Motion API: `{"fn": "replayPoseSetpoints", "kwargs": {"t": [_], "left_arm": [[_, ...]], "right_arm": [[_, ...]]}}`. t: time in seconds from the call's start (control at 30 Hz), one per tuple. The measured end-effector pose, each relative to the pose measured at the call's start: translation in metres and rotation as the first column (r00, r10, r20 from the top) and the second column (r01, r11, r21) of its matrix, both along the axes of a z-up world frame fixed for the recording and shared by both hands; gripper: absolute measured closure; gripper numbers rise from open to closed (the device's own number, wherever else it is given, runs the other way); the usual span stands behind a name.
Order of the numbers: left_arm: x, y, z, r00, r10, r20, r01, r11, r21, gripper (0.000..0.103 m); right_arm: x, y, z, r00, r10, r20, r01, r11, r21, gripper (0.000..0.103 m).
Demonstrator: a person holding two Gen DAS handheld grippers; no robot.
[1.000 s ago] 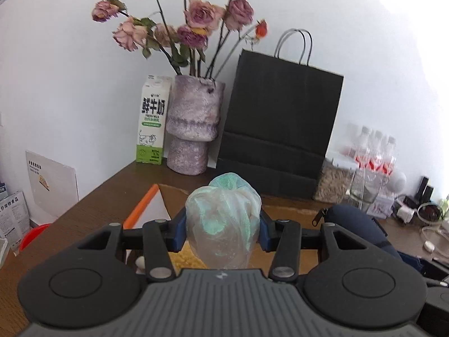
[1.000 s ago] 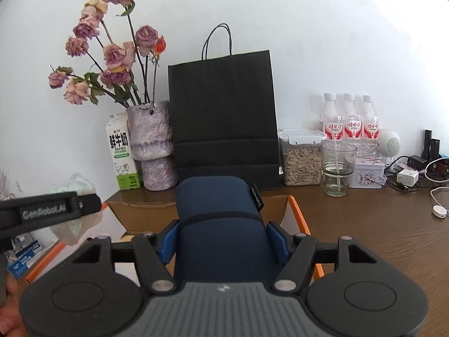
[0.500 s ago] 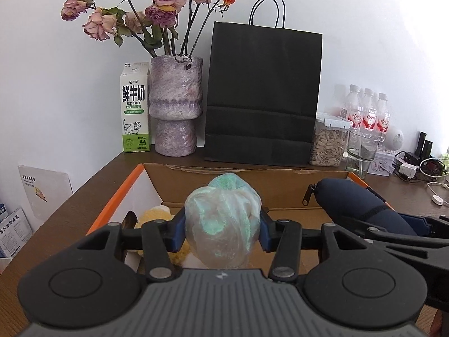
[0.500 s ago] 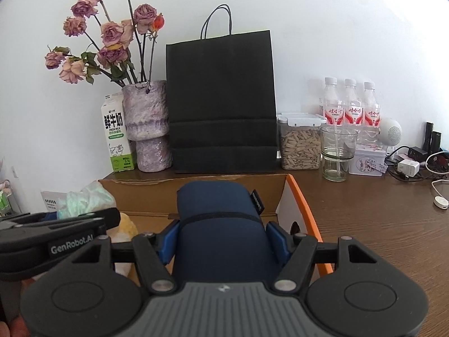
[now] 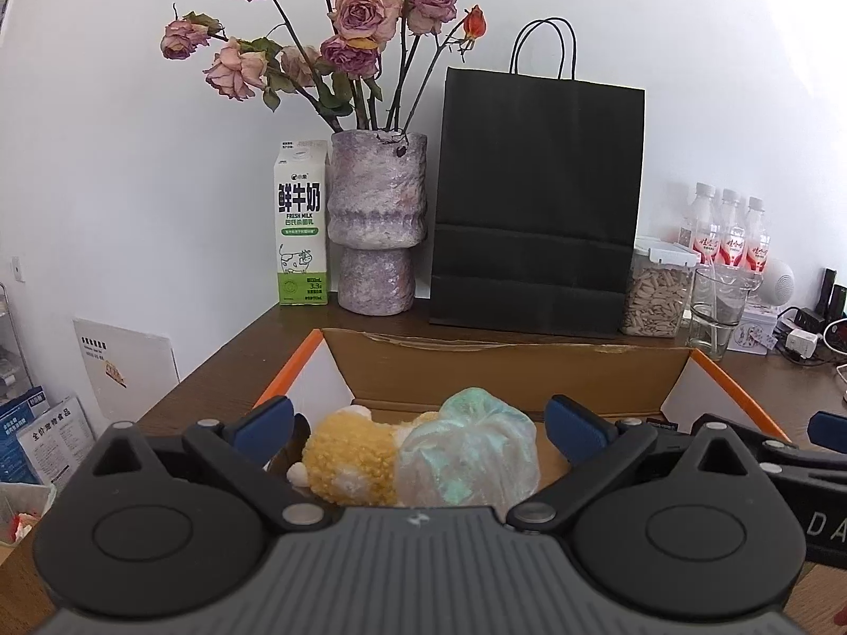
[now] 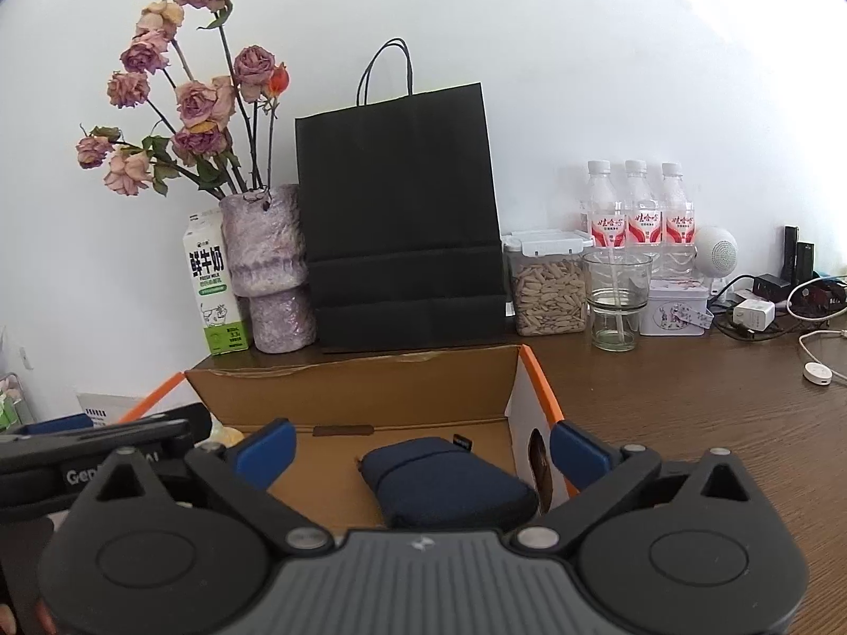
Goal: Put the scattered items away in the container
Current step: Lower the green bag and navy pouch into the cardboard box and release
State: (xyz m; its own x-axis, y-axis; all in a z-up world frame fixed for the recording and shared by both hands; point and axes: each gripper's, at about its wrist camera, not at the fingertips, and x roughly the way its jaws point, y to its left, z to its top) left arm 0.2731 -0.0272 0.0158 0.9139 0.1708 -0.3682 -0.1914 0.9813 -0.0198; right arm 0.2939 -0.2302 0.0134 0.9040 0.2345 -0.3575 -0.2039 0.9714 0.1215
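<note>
Left gripper [image 5: 421, 426]: jaws opening, pads clear of the plastic bundle [image 5: 468, 457] between them.
Plastic bundle: in the cardboard box [image 5: 503, 365], touching a yellow plush toy [image 5: 352, 457].
Right gripper [image 6: 421, 447]: jaws opening, gripping nothing.
Blue pouch [image 6: 444, 481]: on the box floor, near its right wall.

Cardboard box [image 6: 370, 397] open on top, free entry from above. Inside: navy pouch [image 6: 444, 481] fills right half, yellow plush [image 5: 349, 455] + plastic-wrapped bundle [image 5: 468, 455] the left. Behind box: black paper bag [image 6: 402, 211], vase [image 6: 270, 270], milk carton [image 6: 214, 291] block far side. Table [image 6: 714, 423] right of box bare.
</note>
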Motion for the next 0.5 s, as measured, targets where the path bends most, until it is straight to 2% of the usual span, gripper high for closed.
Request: {"fn": "replayPoseSetpoints", "kwargs": {"t": [0.5], "left_arm": [[-0.0045, 0.0037, 0.0008, 1.000, 0.021, -0.002, -0.021, 1.000, -0.016, 0.000]], "right_arm": [[-0.0101, 0.0013, 0.0054, 1.000, 0.003, 0.008, -0.002, 1.000, -0.016, 0.000]]}}
